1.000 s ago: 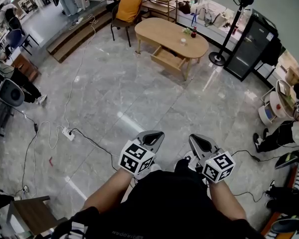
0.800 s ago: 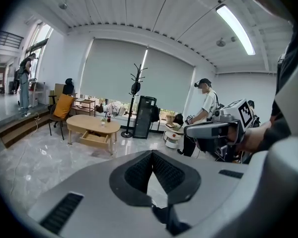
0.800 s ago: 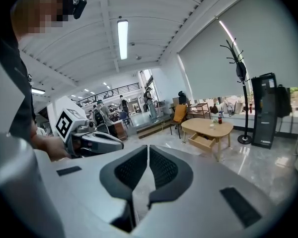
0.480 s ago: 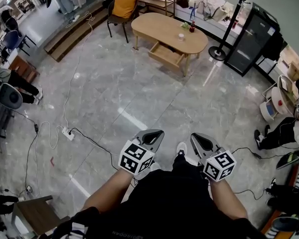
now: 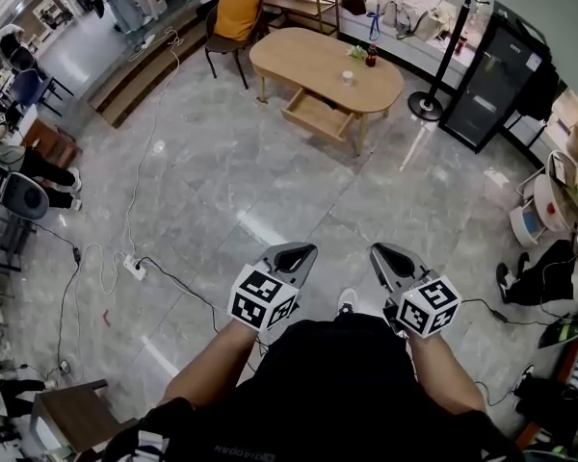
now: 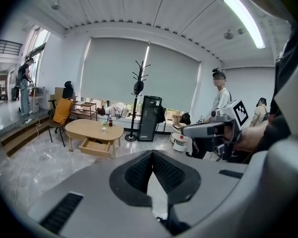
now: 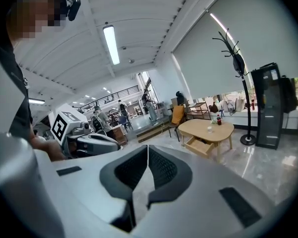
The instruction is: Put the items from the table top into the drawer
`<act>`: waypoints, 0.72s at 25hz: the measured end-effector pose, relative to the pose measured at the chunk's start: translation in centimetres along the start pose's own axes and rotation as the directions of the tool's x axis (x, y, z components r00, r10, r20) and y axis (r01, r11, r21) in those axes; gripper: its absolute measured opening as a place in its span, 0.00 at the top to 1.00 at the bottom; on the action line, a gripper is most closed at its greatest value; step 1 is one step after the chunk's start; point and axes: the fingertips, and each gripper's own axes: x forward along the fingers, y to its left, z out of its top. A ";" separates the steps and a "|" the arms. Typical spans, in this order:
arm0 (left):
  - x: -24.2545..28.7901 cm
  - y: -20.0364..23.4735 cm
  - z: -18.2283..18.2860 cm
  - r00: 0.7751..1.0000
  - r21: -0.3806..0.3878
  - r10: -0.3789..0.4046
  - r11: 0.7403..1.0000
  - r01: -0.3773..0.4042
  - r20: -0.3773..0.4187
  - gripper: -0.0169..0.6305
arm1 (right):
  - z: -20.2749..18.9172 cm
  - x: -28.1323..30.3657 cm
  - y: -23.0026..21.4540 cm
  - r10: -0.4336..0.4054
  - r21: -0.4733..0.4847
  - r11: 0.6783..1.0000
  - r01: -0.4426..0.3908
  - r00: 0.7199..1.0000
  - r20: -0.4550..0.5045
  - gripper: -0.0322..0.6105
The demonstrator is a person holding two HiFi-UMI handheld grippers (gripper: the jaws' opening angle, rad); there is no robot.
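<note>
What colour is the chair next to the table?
The chair has an orange-yellow back; the head view shows it best.

Light wooden oval table, far from the camera, with its drawer pulled open on the near side; on top toward the right end stand an upright dark red bottle, a small white cup, and a greenish item too small to identify.

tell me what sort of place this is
Likely a big open lab or studio workspace with a staged living-room corner: a wooden table with its drawer pulled open, and a power strip and loose cables across the polished stone floor.
</note>
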 end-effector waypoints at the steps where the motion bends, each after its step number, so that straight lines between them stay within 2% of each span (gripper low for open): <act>1: 1.0 0.2 0.8 1.000 0.002 0.006 1.000 -0.006 0.002 0.97 | 0.7 0.4 -1.1 0.009 -0.005 1.000 -0.009 1.000 0.002 0.94; 5: 4.1 1.1 3.0 0.999 -0.015 0.041 0.999 -0.041 0.012 0.97 | 2.8 1.9 -4.4 0.050 -0.020 0.999 -0.050 0.999 0.001 0.94; 11: 7.4 2.4 3.9 0.996 -0.060 0.093 0.994 -0.094 -0.007 0.97 | 3.1 2.8 -8.4 0.082 -0.026 0.996 -0.083 0.996 -0.036 0.94; 18: 10.3 3.6 4.9 0.996 -0.052 0.078 0.995 -0.080 -0.049 0.97 | 3.2 4.9 -11.9 0.084 0.020 0.996 -0.083 0.995 -0.047 0.94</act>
